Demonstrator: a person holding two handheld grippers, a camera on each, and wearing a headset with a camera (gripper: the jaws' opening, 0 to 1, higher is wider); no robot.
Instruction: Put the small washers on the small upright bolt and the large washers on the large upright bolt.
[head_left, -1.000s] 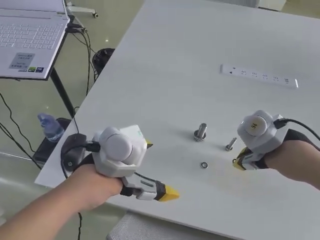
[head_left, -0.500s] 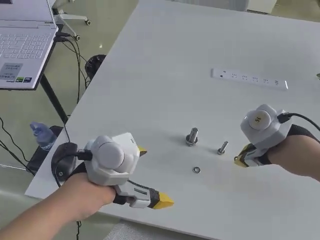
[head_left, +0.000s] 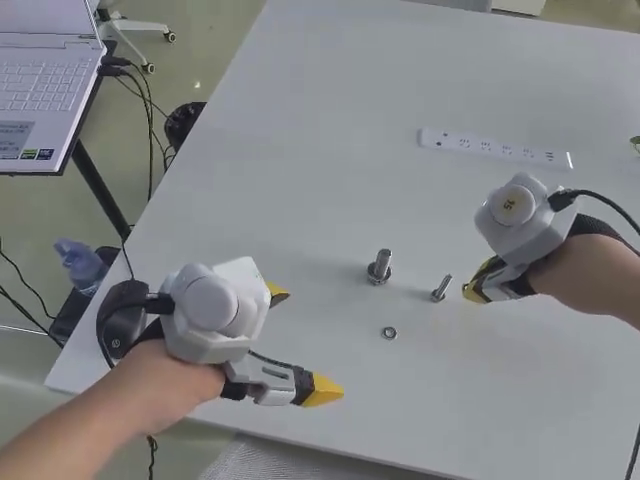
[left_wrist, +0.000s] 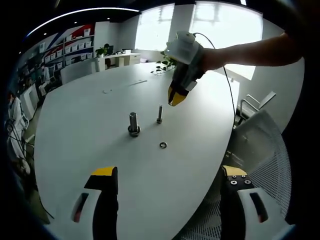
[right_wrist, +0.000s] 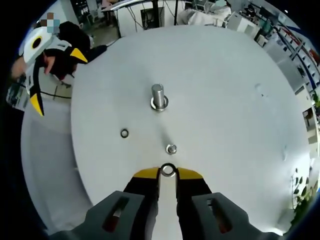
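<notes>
White workbench (head_left: 300, 150) carries both upright bolts. In the right gripper view, the right gripper (right_wrist: 168, 175) is nearly closed, pinching a washer (right_wrist: 168, 170) at its tips. The small bolt (right_wrist: 171, 148) stands just ahead at 12 o'clock, axis vertical. The large bolt (right_wrist: 159, 96) stands farther along that line, and a loose washer (right_wrist: 124, 133) lies at 10 o'clock. The left gripper (left_wrist: 169, 172) is wide open, empty, well apart. Judged next move: advance toward 12 o'clock, then lower along the bolt axis.
</notes>
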